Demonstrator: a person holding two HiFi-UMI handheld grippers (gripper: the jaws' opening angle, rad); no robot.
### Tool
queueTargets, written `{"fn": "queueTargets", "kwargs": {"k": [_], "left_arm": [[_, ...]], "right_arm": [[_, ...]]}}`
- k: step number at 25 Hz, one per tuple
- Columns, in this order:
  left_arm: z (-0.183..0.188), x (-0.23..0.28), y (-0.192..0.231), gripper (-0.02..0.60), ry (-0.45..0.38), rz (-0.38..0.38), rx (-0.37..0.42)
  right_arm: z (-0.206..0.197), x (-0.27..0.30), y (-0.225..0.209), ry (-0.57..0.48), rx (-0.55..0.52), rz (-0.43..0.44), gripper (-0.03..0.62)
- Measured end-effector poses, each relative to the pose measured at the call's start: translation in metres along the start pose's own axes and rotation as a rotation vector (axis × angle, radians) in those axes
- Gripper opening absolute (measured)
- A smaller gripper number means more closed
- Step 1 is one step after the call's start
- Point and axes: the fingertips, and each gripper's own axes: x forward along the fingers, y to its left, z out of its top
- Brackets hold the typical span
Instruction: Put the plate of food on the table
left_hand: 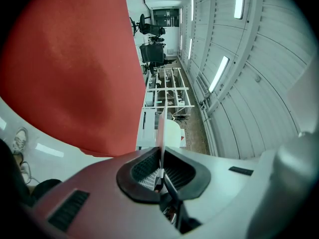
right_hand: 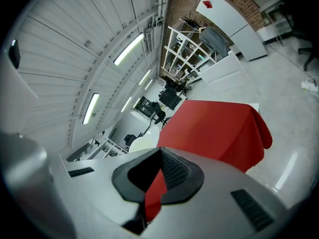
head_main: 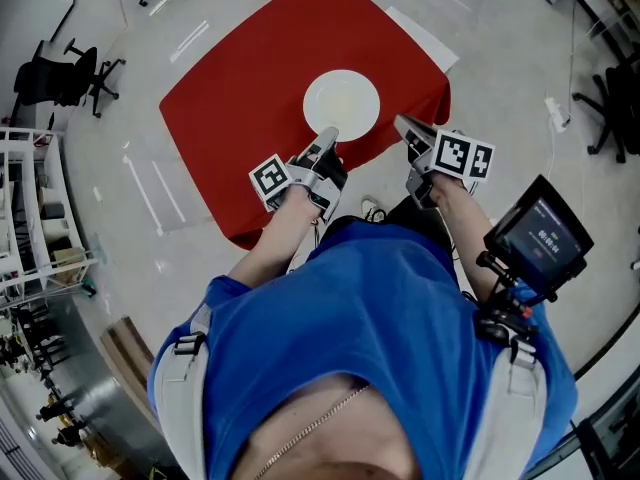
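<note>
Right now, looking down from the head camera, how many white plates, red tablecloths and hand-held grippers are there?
White plate: 1
Red tablecloth: 1
Hand-held grippers: 2, left hand-held gripper and right hand-held gripper
Total: 4

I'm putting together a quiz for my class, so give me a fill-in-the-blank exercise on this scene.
The left gripper is shut on the rim of a white ___.
The tablecloth is coloured ___.
The right gripper holds ___.
Missing words: plate; red; nothing.
</note>
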Motion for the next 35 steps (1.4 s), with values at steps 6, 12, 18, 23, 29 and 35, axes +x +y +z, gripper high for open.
{"fn": "queueTargets", "kwargs": {"k": [6,12,18,23,29,35], "left_arm": [[-0.002,0.014,0.003,0.02,0.025,-0.014,-0.008],[-0.006,0.029,0.007,0.02,0.041,-0.034,-0.017],[-0.006,0.032,0.009,0.02,0.038,-0.03,-0.018],[-0.002,0.021,0.01,0.02,0.023,-0.007,-0.023],[0.007,0.013,0.01,0.02,-0.066,0.0,-0.031],[0.013,0.007,0.004,0.02,-0.126,0.001,-0.01]], "right_arm": [[0.008,-0.004,-0.009,-0.032,-0.001,-0.025,0.002],[0.017,-0.009,-0.019,-0.052,-0.01,-0.045,0.002],[0.021,-0.008,-0.021,-0.058,-0.006,-0.042,0.002],[0.013,-0.004,-0.015,-0.045,0.014,-0.029,0.002],[0.012,0.008,-0.012,0.018,0.003,0.015,0.002],[0.011,0.013,-0.011,0.046,0.0,0.061,0.002]]}}
